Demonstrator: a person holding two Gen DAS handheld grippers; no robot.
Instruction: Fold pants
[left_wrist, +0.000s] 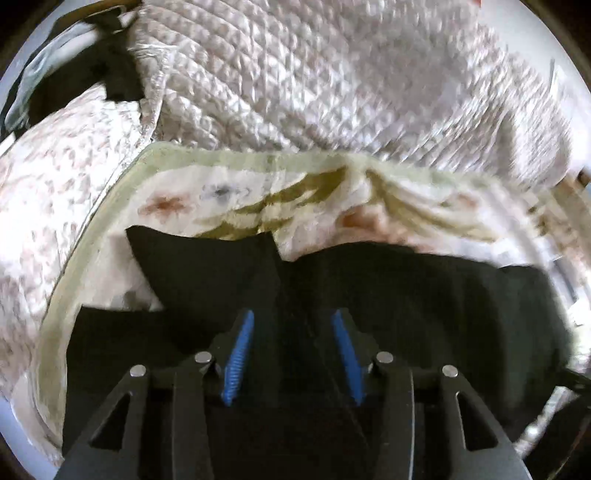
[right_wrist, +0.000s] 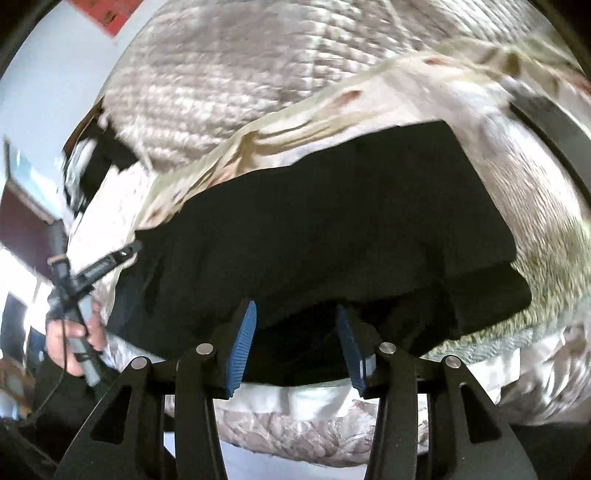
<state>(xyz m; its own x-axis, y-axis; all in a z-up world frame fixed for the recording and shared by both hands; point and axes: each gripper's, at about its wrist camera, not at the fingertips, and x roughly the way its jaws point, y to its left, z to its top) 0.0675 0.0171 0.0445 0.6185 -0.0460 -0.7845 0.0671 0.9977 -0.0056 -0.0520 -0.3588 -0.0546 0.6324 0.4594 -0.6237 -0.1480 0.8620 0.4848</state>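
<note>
The black pants (left_wrist: 388, 295) lie spread on a bed, on a flowered sheet (left_wrist: 177, 203) with a pale green border, and beyond that sheet's far edge a white quilted blanket (left_wrist: 314, 81) covers the rest of the bed.

In the left wrist view the left gripper (left_wrist: 292, 354) hangs over the pants with its jaws apart. The blue pads (left_wrist: 236, 358) stand clear of each other and only flat black cloth shows in the gap, below them rather than pinched. The pants reach forward from the jaws to a ragged far edge, where a notch of sheet cuts between two black sections.

In the right wrist view the right gripper (right_wrist: 297, 347) is also open. Its blue pads (right_wrist: 242, 350) straddle the near edge of the pants (right_wrist: 332, 221), with the cloth hem just ahead of and between the tips; whether the pads touch it I cannot tell, but they do not press it. The pants spread away from this gripper toward the far side of the bed, with a folded layer at the right end.

At the left edge of that view a hand (right_wrist: 70, 339) grasps the handle of the other gripper beside the bed's near edge.
</note>
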